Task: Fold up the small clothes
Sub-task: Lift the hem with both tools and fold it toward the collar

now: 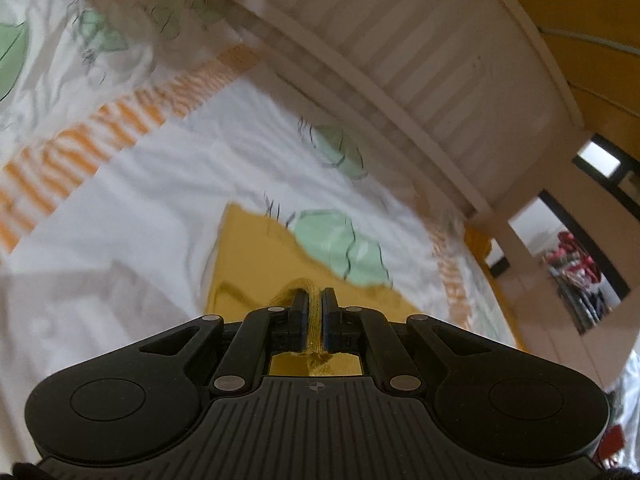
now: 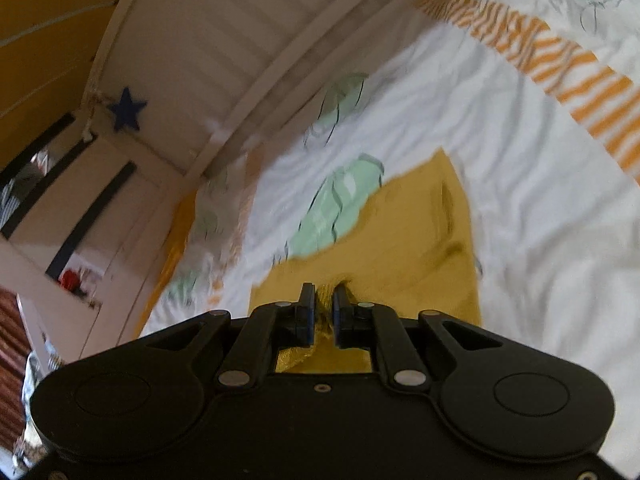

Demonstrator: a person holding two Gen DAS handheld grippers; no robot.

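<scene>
A mustard-yellow garment (image 1: 256, 256) hangs over a white bedspread (image 1: 152, 184) with green leaf prints and orange stripes. My left gripper (image 1: 316, 294) is shut on a ribbed edge of that garment, which runs back between its black fingers. In the right wrist view the same yellow garment (image 2: 416, 236) spreads ahead and to the right, and my right gripper (image 2: 323, 292) is shut on a bunched fold of it. Both grippers point down at a slant toward the bed. The rest of the garment below the grippers is hidden.
A white slatted bed frame (image 1: 420, 60) borders the bedspread at the far side. A dark blue star (image 2: 127, 109) sticks on that frame (image 2: 224, 40). Yellow walls and a white cupboard (image 2: 80, 200) stand beyond. Both views are motion-blurred.
</scene>
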